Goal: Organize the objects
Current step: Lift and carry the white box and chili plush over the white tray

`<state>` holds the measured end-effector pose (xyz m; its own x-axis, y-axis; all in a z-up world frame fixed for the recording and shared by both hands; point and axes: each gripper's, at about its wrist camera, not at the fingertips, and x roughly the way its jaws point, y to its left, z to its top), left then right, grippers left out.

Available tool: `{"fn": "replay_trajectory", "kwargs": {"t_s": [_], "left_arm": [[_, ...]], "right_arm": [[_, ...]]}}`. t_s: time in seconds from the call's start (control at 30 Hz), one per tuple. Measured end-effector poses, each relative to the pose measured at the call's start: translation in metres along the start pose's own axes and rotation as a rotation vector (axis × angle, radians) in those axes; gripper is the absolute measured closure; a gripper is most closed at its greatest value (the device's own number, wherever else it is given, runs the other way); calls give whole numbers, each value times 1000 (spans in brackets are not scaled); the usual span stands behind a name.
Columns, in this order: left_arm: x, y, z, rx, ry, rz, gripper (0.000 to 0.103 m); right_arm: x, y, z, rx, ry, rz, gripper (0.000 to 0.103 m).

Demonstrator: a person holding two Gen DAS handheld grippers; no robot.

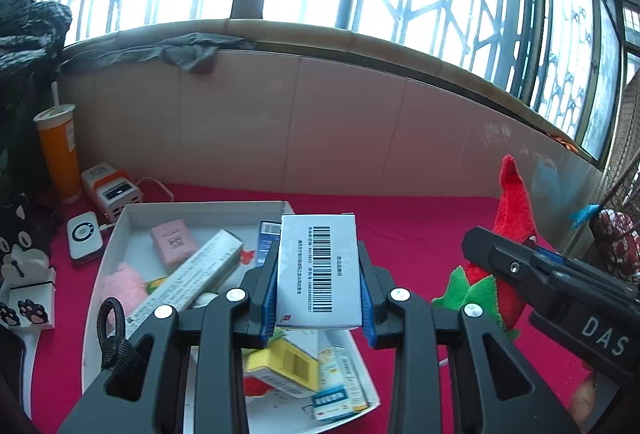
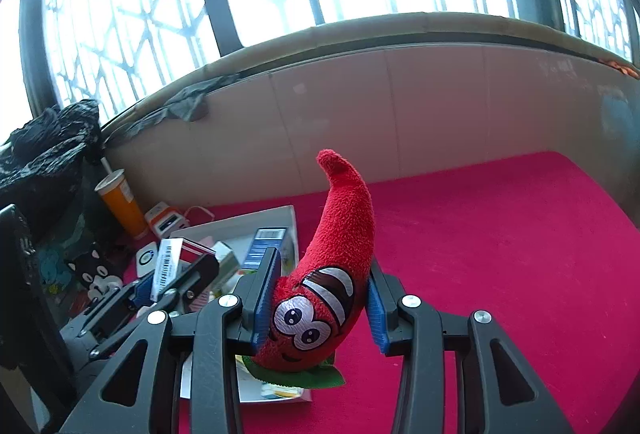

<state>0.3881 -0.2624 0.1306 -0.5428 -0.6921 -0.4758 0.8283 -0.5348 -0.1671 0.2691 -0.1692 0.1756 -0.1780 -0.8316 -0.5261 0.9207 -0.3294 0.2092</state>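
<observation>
The left gripper (image 1: 320,274) is clamped on a white box (image 1: 318,270) with a barcode, held upright above the white tray (image 1: 120,230). The right gripper (image 2: 320,302) squeezes a red chili plush toy (image 2: 332,258) between its blue pads, tip pointing up, above the red tablecloth (image 2: 500,254) just right of the tray. In the tray lie a long grey box (image 1: 188,278), a pink box (image 1: 174,244) and a yellow box (image 1: 284,366). An orange cup (image 1: 60,154) stands by the wall.
</observation>
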Motion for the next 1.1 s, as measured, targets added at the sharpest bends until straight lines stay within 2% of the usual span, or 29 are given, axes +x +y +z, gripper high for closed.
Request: {"fn": "replay_trajectory", "kwargs": {"t_s": [0.47, 1.1], "left_arm": [[-3, 56, 1, -70, 0, 80, 72], [-1, 105, 2, -115, 3, 159, 72]], "right_arm": [[18, 55, 1, -93, 26, 54, 59], [43, 96, -3, -140, 76, 113, 59]]}}
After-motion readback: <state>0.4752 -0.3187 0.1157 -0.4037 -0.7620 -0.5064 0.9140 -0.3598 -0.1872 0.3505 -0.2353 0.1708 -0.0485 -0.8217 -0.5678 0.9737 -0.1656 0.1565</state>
